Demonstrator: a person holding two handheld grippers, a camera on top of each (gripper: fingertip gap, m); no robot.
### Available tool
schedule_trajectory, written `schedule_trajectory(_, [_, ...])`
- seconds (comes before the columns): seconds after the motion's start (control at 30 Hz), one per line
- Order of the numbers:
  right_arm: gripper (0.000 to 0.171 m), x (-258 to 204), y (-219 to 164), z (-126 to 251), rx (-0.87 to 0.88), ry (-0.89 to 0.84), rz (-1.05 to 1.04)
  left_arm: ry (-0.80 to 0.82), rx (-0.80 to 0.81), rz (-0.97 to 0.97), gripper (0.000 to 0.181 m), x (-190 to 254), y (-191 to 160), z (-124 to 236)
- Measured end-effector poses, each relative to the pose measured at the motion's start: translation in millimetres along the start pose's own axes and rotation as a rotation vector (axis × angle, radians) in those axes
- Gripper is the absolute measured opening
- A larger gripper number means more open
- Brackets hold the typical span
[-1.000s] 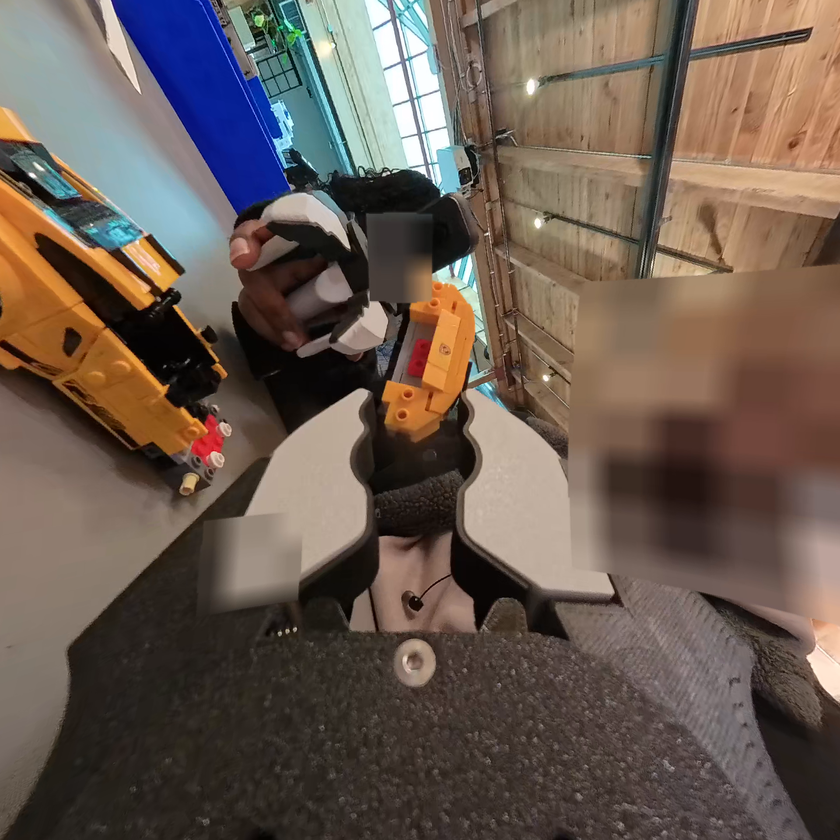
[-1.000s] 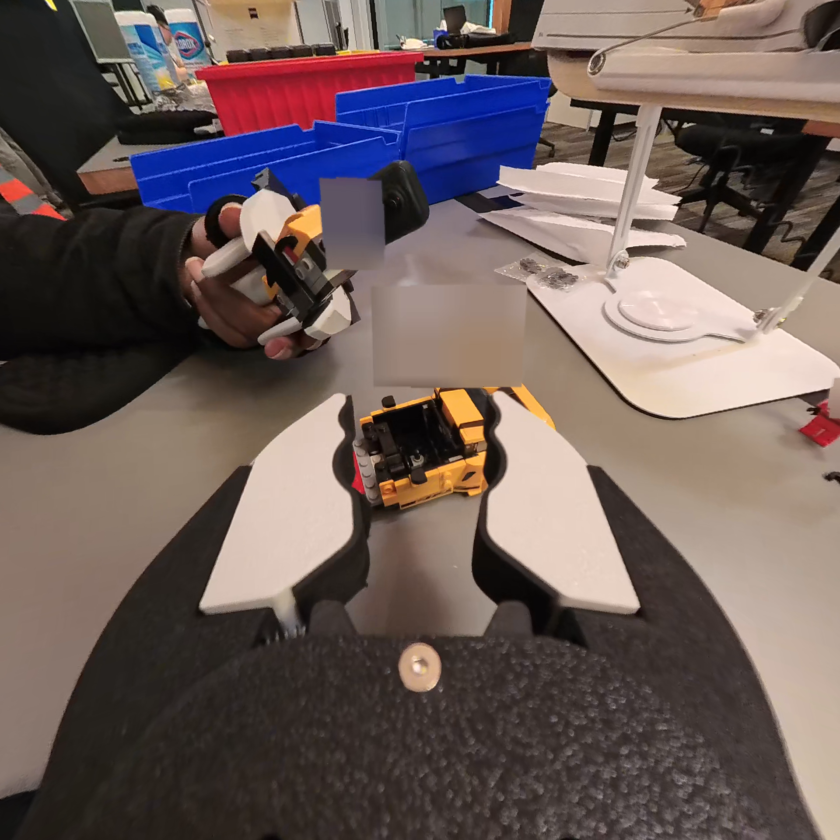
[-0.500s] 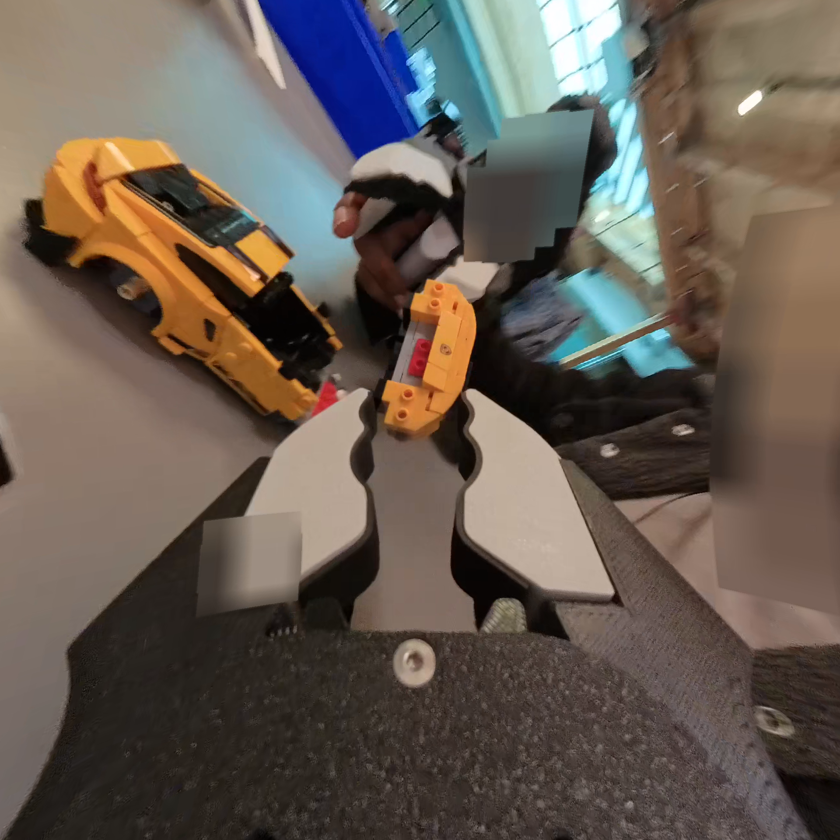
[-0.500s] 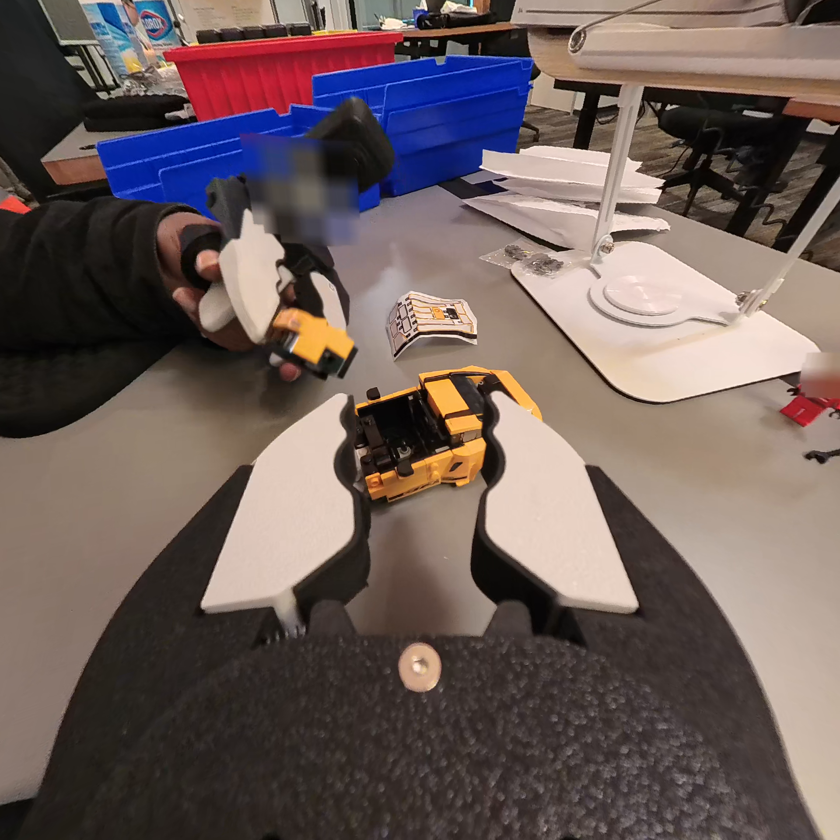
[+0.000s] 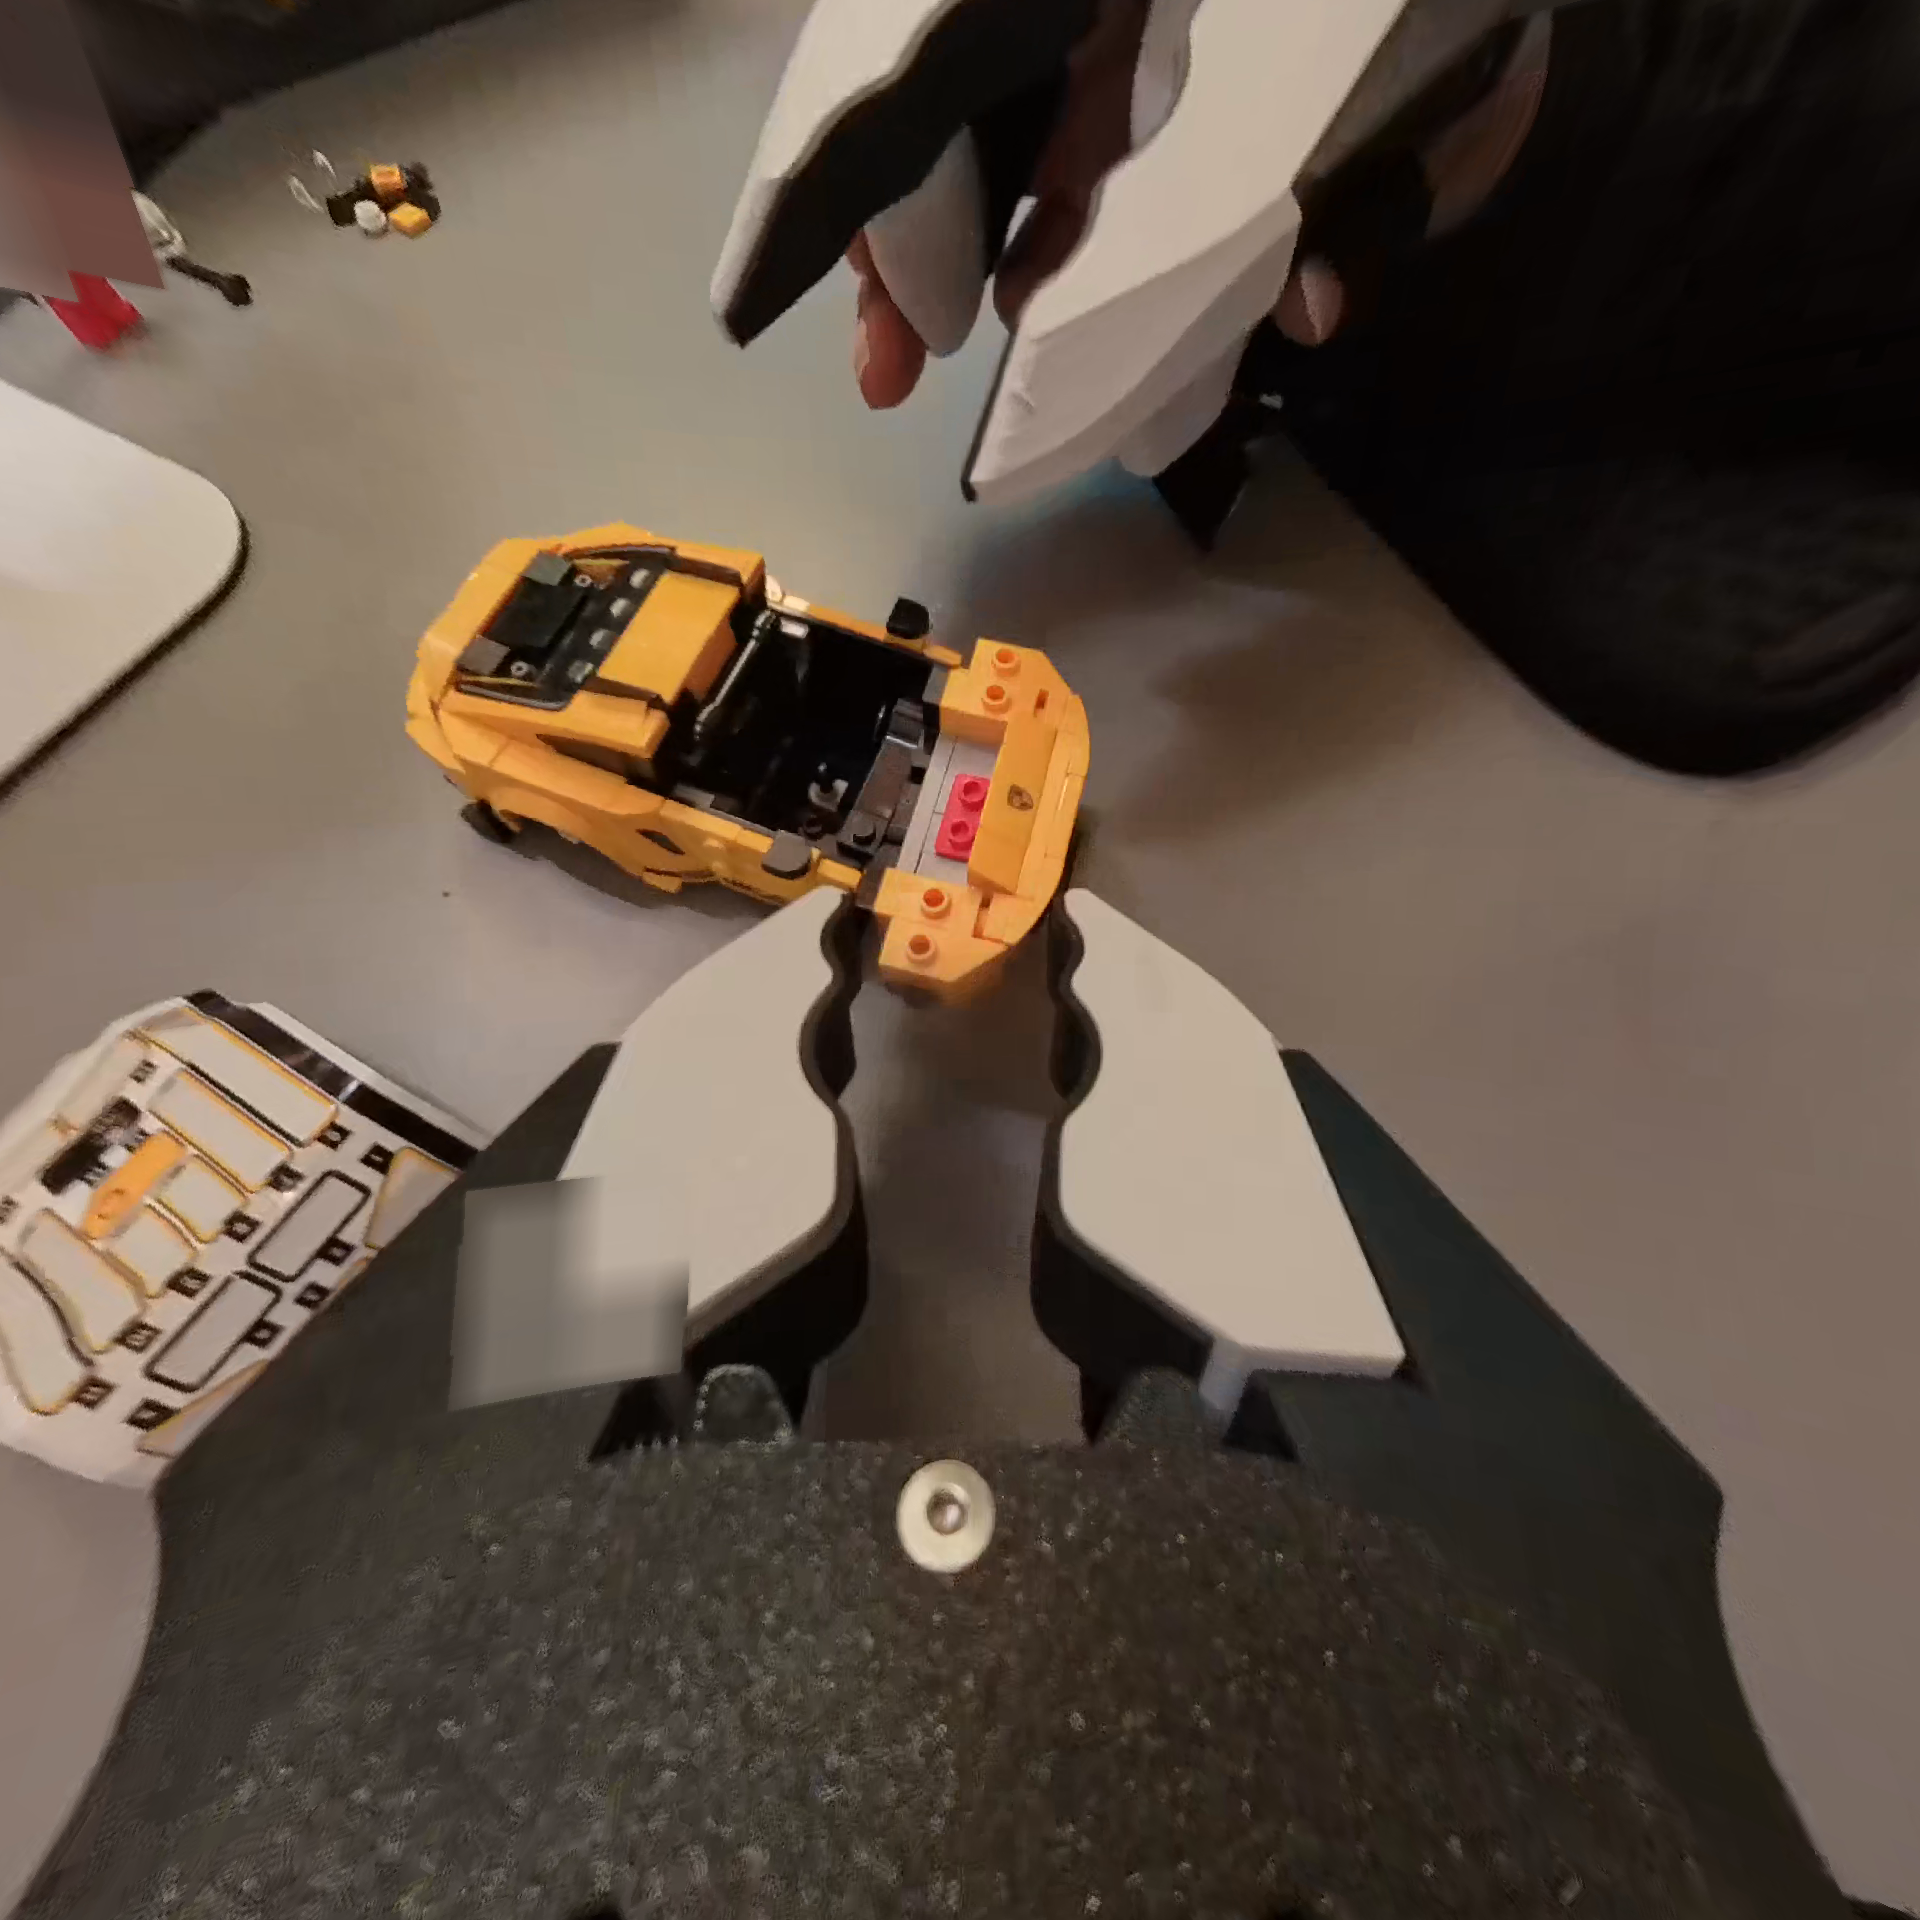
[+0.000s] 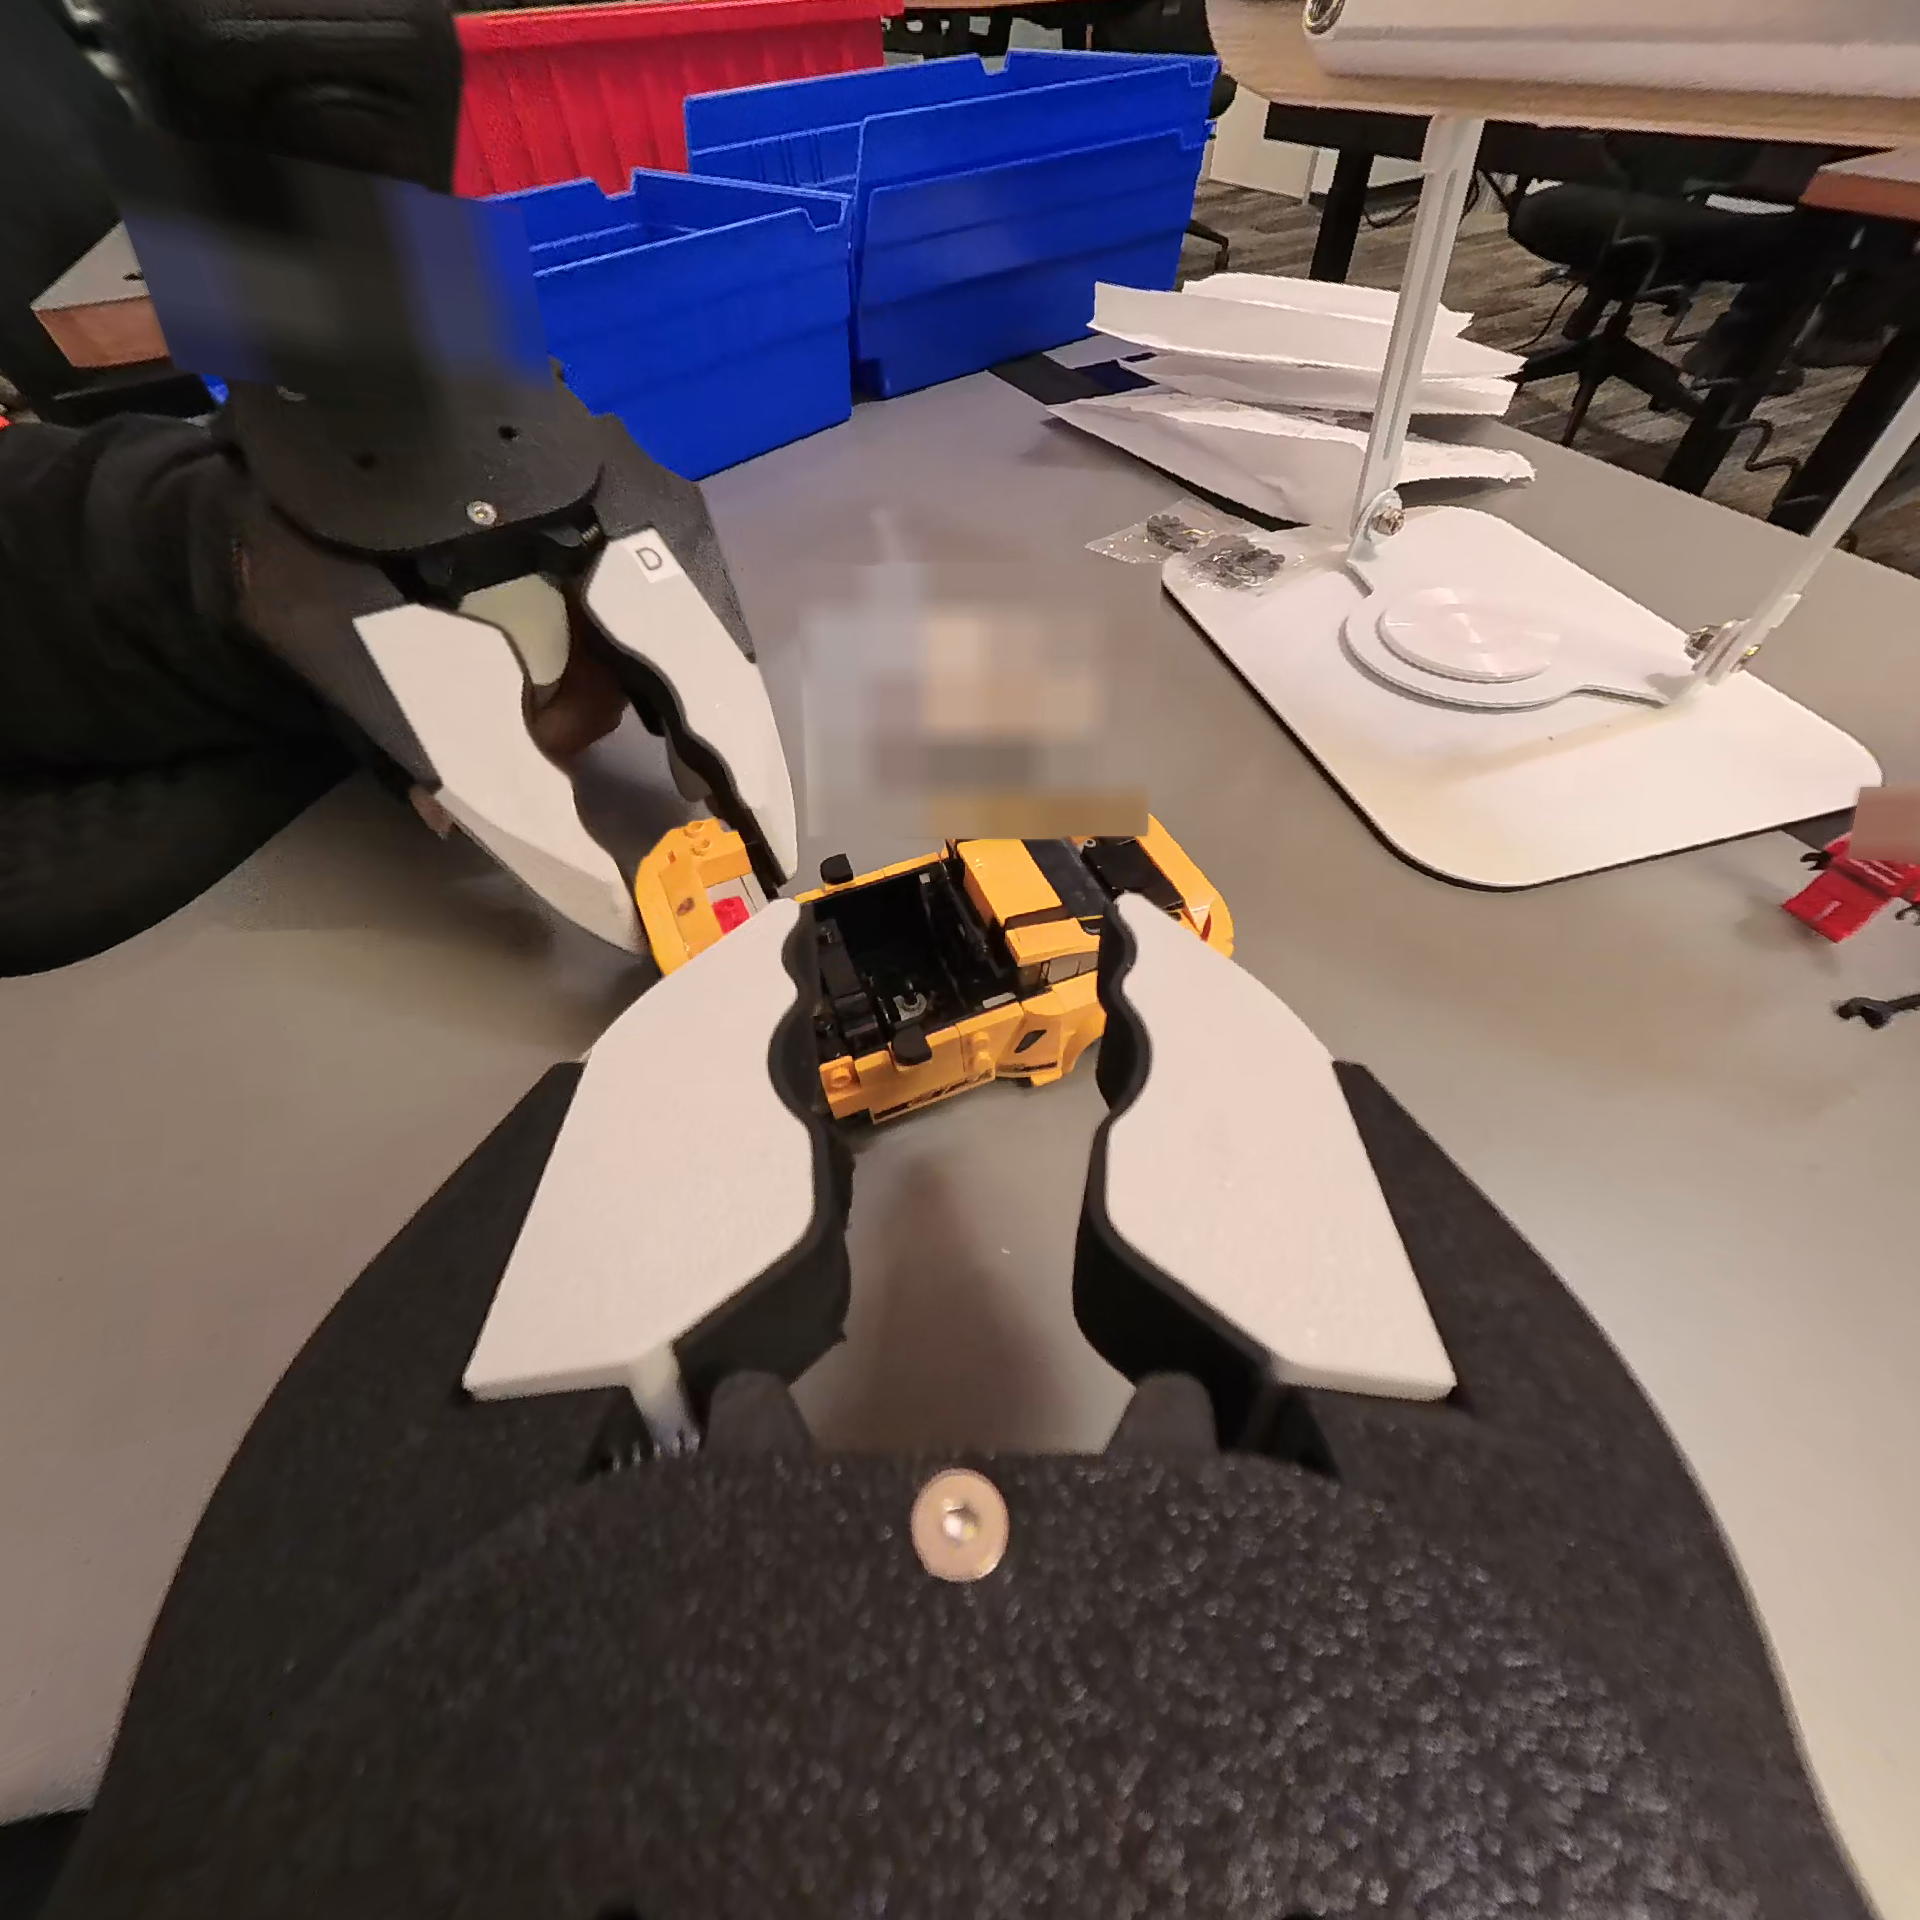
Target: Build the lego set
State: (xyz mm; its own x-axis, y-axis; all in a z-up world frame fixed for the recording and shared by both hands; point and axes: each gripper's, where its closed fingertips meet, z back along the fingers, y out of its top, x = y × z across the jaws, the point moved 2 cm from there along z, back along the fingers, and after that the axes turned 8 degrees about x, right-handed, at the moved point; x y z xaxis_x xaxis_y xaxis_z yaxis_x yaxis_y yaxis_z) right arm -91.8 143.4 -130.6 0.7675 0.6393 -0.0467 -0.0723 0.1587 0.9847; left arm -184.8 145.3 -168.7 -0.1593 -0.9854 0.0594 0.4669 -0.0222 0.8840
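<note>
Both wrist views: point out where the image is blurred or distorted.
Left wrist view: motion blur smears the right gripper at the top and the white board's edge; the yellow car is fairly sharp. Right wrist view: mostly sharp; wide-angle distortion bows the blue bins and the table.

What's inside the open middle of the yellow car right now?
The yellow car shows a black interior with small black parts, no roof over it. The floor below them is too dark to make out.
</note>
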Motion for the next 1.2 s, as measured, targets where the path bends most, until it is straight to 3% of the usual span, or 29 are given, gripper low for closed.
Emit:
schedule_trajectory(0.33, [0.05,0.4,-2.4,-0.7,-0.014,-0.001,-0.001,0.016,-0.04,-0.175,0.034,7.9,-3.9,-5.3])
schedule_trajectory(0.7, [0.048,1.3,-6.2,-1.7,-0.035,-0.006,-0.002,0.005,-0.051,-0.187,0.034,10.9,-6.0,-7.9])
schedule_trajectory(0.87, [0.048,12.5,-20.1,1.3,-0.134,-0.048,-0.021,-0.002,-0.043,-0.178,0.034,11.9,-5.4,-8.4])
schedule_trajectory(1.2, [0.049,-11.1,-56.1,9.1,-0.378,0.145,0.061,-0.005,-0.017,-0.156,0.034,10.7,-2.2,-6.1])
